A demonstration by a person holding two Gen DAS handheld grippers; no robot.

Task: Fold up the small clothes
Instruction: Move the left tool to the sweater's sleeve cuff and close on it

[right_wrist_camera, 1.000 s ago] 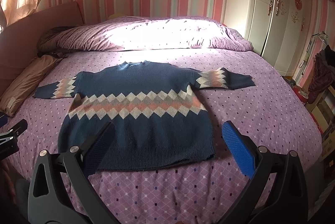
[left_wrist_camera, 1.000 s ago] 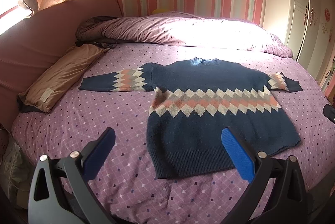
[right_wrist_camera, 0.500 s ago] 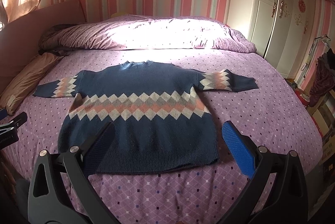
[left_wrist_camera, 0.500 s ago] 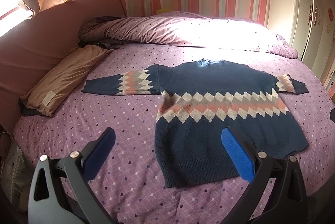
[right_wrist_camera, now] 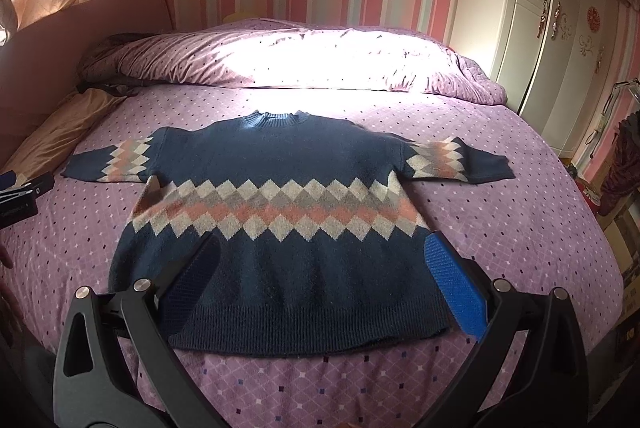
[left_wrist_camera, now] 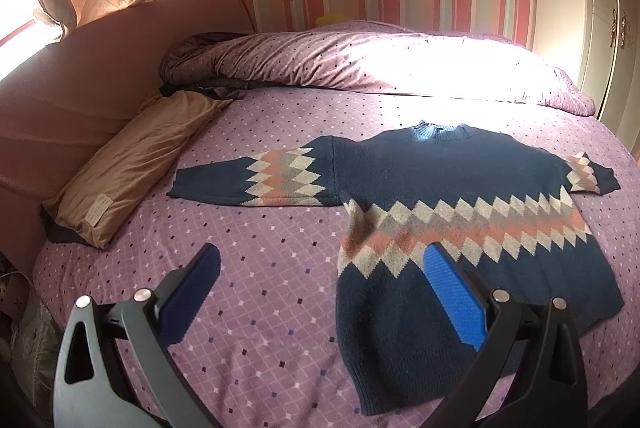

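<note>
A small navy sweater (right_wrist_camera: pixel 280 228) with a band of cream, grey and salmon diamonds lies flat on the purple bedspread (right_wrist_camera: pixel 520 228), both sleeves spread out sideways, collar toward the far side. In the left wrist view the sweater (left_wrist_camera: pixel 460 188) lies right of centre, its left sleeve (left_wrist_camera: pixel 264 176) stretched toward a pillow. My left gripper (left_wrist_camera: pixel 320 292) is open and empty above the bed by the sweater's left edge. My right gripper (right_wrist_camera: pixel 320 280) is open and empty above the sweater's hem. The left gripper's tip (right_wrist_camera: pixel 24 196) shows at the left edge of the right wrist view.
A tan pillow (left_wrist_camera: pixel 136 156) lies against the pink headboard (left_wrist_camera: pixel 80 80) at the left. A rolled purple duvet (right_wrist_camera: pixel 300 64) lies across the far side of the bed. A white wardrobe (right_wrist_camera: pixel 560 28) stands at the right, with clutter (right_wrist_camera: pixel 620 172) beside the bed.
Both grippers have moved forward toward the sweater, which now looks larger. The left one has also shifted left, so the sweater sits further right in its view. Both stay open.
</note>
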